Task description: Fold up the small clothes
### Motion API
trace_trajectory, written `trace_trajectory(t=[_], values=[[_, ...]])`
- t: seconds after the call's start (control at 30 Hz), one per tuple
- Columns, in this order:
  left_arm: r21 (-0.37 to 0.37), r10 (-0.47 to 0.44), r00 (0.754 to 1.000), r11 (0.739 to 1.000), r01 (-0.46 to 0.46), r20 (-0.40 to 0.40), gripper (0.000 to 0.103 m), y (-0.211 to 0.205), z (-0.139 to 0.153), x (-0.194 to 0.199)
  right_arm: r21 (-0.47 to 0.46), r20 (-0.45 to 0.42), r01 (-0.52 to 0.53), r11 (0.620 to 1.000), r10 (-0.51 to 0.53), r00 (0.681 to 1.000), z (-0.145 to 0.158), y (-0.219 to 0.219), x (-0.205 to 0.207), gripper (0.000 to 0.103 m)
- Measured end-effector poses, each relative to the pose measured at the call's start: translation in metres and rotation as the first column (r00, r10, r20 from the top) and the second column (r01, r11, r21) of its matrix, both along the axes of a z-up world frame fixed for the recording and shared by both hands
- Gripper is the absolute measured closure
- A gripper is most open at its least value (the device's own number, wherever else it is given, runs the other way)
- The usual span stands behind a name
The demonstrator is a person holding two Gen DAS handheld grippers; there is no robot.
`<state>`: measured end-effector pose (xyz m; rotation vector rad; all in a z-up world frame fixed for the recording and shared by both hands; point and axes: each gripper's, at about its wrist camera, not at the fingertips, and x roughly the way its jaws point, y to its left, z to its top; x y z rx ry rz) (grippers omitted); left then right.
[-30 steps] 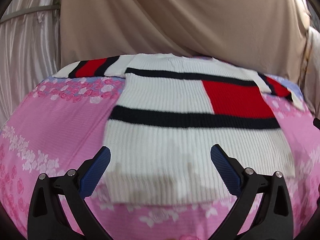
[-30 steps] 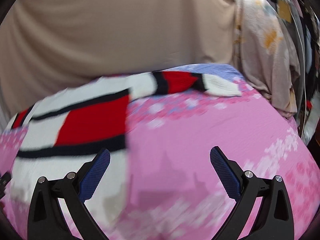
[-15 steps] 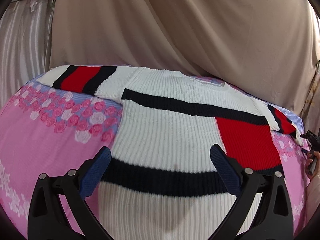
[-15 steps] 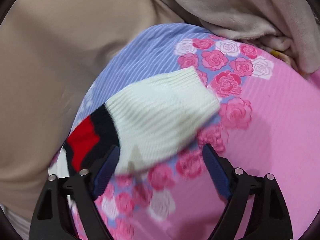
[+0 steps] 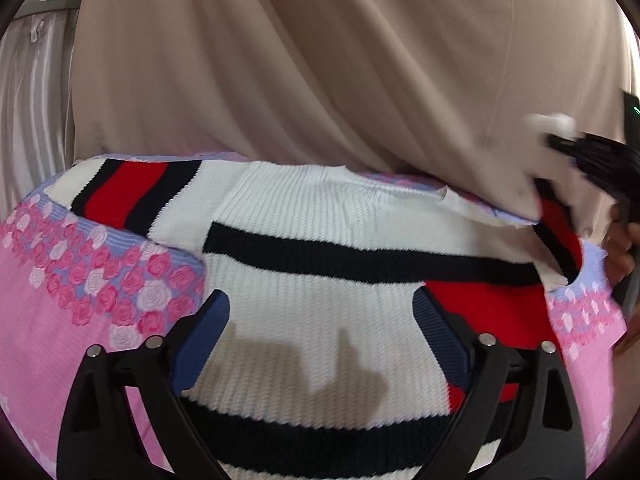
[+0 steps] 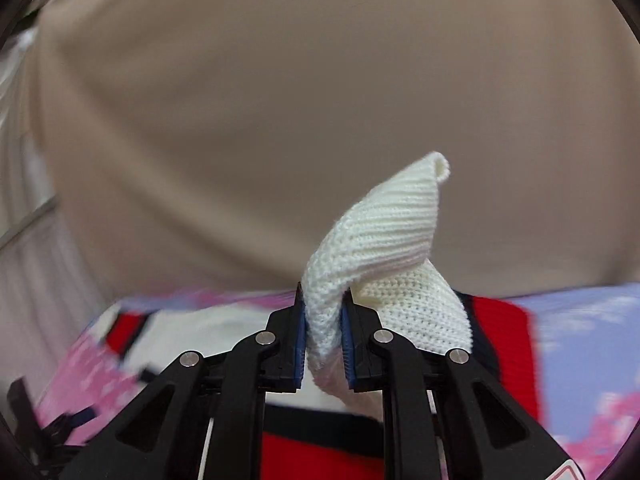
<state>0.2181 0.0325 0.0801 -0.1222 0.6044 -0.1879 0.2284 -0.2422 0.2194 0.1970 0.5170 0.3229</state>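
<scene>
One sweater cuff [image 6: 384, 240] pointing upward, clamped in right tool [image 6: 324, 328]; left tool [image 5: 320, 344] spread.

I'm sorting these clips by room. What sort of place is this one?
Probably a bedroom at home: a knitted sweater lies spread on a pink rose-print sheet, like bedding, with beige cloth hanging behind it. No bed frame shows, so this is a guess.

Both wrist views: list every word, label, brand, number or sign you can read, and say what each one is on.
No readable text in either view.
Sweater: stripes and a red block only, no lettering.
Floral bedsheet: rose print, no words.
Sticker at the bottom right edge of the right wrist view: only a red-edged corner shows, nothing legible.
Green light on a dark device at the right edge: a glow, no characters.
</scene>
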Motion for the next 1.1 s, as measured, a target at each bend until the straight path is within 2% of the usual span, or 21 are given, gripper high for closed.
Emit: trace_trajectory(t=[0.03,0.07,0.17,0.23,0.3,0.37,0.43,0.5,0.53,0.57,0.6,0.67,0.7,0.77,0.87,0.93,0.97,1.0,1.03,1.07,1.1], values=[[-0.011,-0.002,1.0,1.0,0.002,-0.007,0.01,-0.001,0.0,0.004,-0.034,-0.018,-0.042,0.999,0.041,0.999,-0.012,0.033,0.008,0.084],[-0.029,-0.008,1.0,1.0,0.008,-0.016,0.009,-0.002,0.0,0.009,-0.082,-0.048,-0.078,0.994,0.074,0.996,-0.028,0.067,0.016,0.079],[-0.051,-0.029,0.998,0.998,0.026,-0.053,0.009,-0.003,-0.004,0.029,-0.129,-0.06,-0.093,0.987,0.086,0.994,-0.049,0.089,0.008,0.079],[-0.067,-0.044,0.996,0.997,0.039,-0.08,0.009,0.0,-0.008,0.043,-0.102,-0.049,-0.036,0.994,0.032,0.998,-0.048,0.063,-0.005,0.071],[-0.092,-0.066,0.991,0.994,0.056,-0.114,0.009,0.001,-0.014,0.062,-0.095,-0.024,0.089,0.992,-0.092,0.996,-0.049,0.012,-0.029,0.049],[-0.095,-0.081,0.984,0.993,0.066,-0.161,0.008,-0.003,-0.024,0.084,-0.14,-0.011,0.237,0.961,-0.241,0.97,-0.049,-0.036,-0.055,0.044],[-0.097,-0.084,0.971,0.993,0.063,-0.226,0.008,-0.01,-0.04,0.109,-0.152,-0.042,0.362,0.92,-0.372,0.927,-0.058,-0.079,-0.08,0.043],[-0.127,-0.094,0.953,0.99,0.06,-0.287,0.009,-0.015,-0.056,0.127,-0.113,-0.088,0.431,0.895,-0.441,0.893,-0.071,-0.11,-0.105,0.041],[-0.127,-0.086,0.95,0.991,0.049,-0.299,0.009,-0.017,-0.059,0.13,-0.105,-0.103,0.438,0.893,-0.447,0.888,-0.077,-0.116,-0.114,0.041],[-0.108,-0.073,0.957,0.993,0.044,-0.28,0.015,-0.021,-0.058,0.13,-0.111,-0.116,0.442,0.89,-0.453,0.884,-0.083,-0.12,-0.12,0.041],[-0.066,-0.079,0.965,0.996,0.064,-0.25,0.03,-0.028,-0.054,0.129,-0.131,-0.126,0.442,0.887,-0.457,0.881,-0.09,-0.121,-0.125,0.041],[-0.012,-0.141,0.959,0.99,0.142,-0.245,0.089,-0.039,-0.049,0.133,-0.154,-0.151,0.426,0.892,-0.447,0.882,-0.099,-0.124,-0.124,0.041],[-0.007,-0.154,0.958,0.987,0.158,-0.243,0.094,-0.042,-0.044,0.134,-0.156,-0.165,0.428,0.89,-0.451,0.877,-0.103,-0.122,-0.12,0.041],[-0.017,-0.155,0.966,0.988,0.155,-0.207,0.097,-0.039,-0.027,0.134,-0.124,-0.171,0.427,0.896,-0.443,0.88,-0.103,-0.119,-0.114,0.041],[0.012,-0.131,0.985,0.991,0.133,-0.114,0.097,-0.031,0.005,0.133,-0.077,-0.157,0.42,0.904,-0.427,0.89,-0.1,-0.111,-0.097,0.033],[0.037,-0.096,0.993,0.994,0.099,-0.074,0.098,-0.029,0.02,0.142,-0.062,-0.176,0.407,0.911,-0.411,0.894,-0.108,-0.109,-0.077,0.03],[0.058,-0.074,0.995,0.995,0.078,-0.063,0.098,-0.028,0.021,0.147,-0.069,-0.199,0.408,0.91,-0.413,0.888,-0.115,-0.108,-0.065,0.03],[0.087,-0.05,0.997,0.995,0.055,-0.057,0.098,-0.027,0.019,0.153,-0.087,-0.242,0.403,0.911,-0.412,0.879,-0.124,-0.107,-0.049,0.043],[0.107,-0.035,0.997,0.993,0.041,-0.062,0.098,-0.026,0.015,0.156,-0.094,-0.289,0.389,0.916,-0.399,0.87,-0.134,-0.108,-0.038,0.058],[0.112,-0.025,0.996,0.993,0.034,-0.083,0.098,-0.025,0.007,0.161,-0.065,-0.319,0.373,0.926,-0.373,0.871,-0.14,-0.11,-0.035,0.091],[0.11,-0.016,0.993,0.994,0.029,-0.113,0.098,-0.022,-0.003,0.165,-0.022,-0.314,0.374,0.927,-0.361,0.878,-0.137,-0.113,-0.037,0.094]])
